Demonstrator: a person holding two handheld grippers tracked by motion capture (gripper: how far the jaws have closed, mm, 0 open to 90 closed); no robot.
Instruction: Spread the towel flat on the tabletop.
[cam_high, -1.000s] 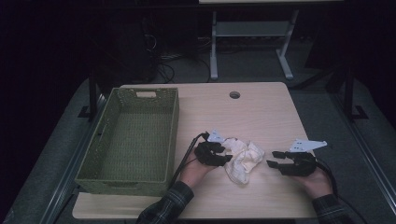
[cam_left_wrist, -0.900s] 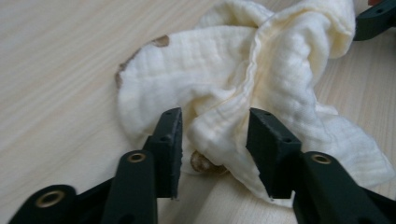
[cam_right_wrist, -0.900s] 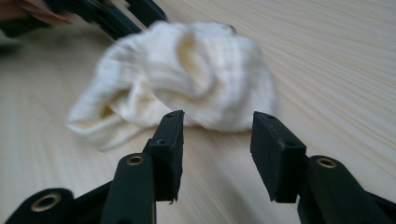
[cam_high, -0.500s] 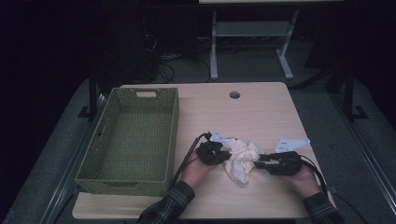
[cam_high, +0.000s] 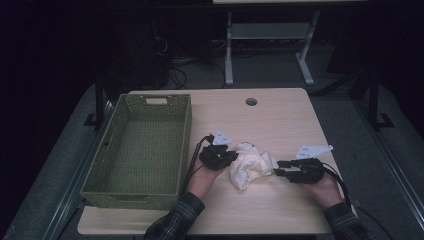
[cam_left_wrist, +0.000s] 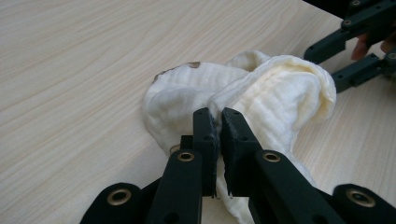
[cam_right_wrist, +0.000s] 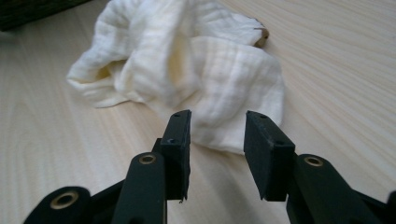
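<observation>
A crumpled cream cloth (cam_high: 250, 167) lies on the wooden table (cam_high: 285, 120) between my two grippers. My left gripper (cam_high: 231, 157) is at the cloth's left side; its jaws have just been closing and now pinch a raised fold of the cloth (cam_left_wrist: 280, 93) between the pads (cam_left_wrist: 205, 130). My right gripper (cam_high: 276, 169) points left at the cloth's right edge. Its jaws have just been opening a little and stand apart (cam_right_wrist: 217, 121), with the cloth's edge (cam_right_wrist: 210, 70) just beyond the tips and untouched. The right gripper's fingers (cam_left_wrist: 355, 70) also show behind the cloth.
A green woven basket (cam_high: 185, 135), nothing in it, stands on the table's left half, close to my left hand. A round cable hole (cam_high: 251, 101) sits near the far edge. Desk legs and cables are on the dark floor beyond.
My right gripper has slid left up to the cloth's right edge. My left gripper has shut on a fold of the cloth and risen slightly, pulling the fold up.
</observation>
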